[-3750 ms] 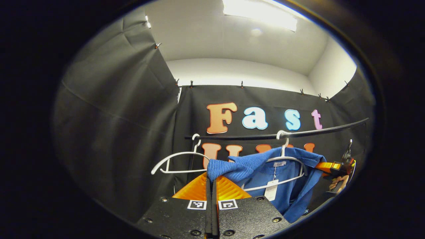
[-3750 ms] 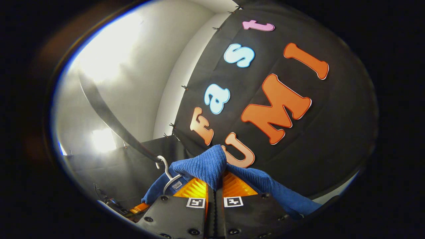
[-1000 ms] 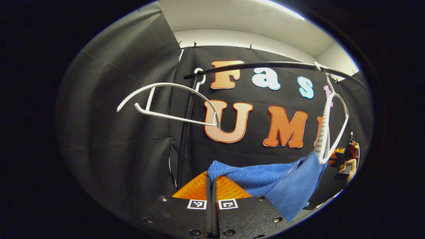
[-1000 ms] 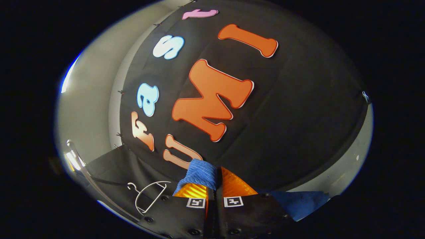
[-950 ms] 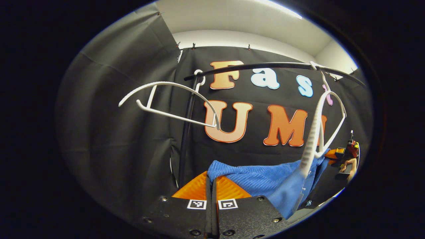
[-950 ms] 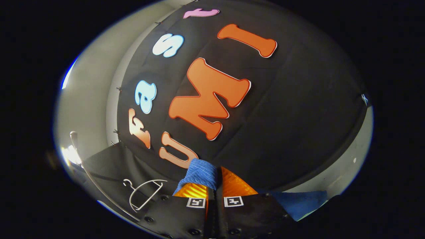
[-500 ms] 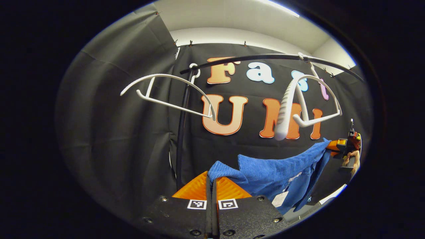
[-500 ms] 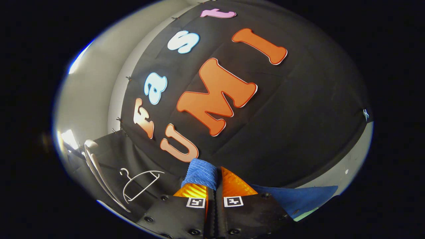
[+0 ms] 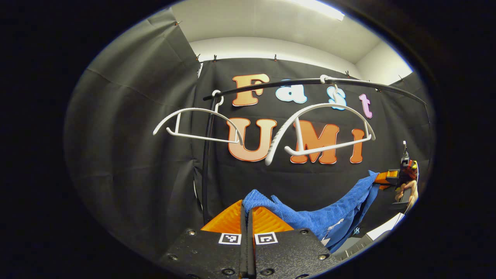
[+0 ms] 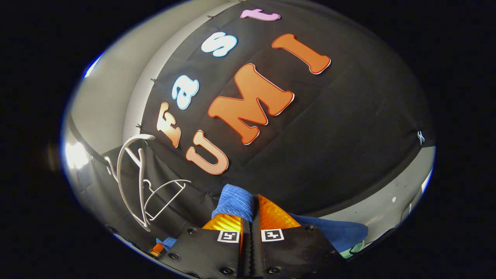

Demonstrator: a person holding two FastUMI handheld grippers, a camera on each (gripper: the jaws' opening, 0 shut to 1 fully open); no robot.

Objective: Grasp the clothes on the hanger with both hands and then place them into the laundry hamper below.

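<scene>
My left gripper was clamped on one bunched end of the blue garment, the cloth pinched between both fingers. My right gripper was clenched on another fold of it. In the left gripper view the garment sagged between the two grippers, off its hanger and below the rail. Farther back, two bare white hangers hung from that rail, one near its left end, against the booth's black cloth.
</scene>
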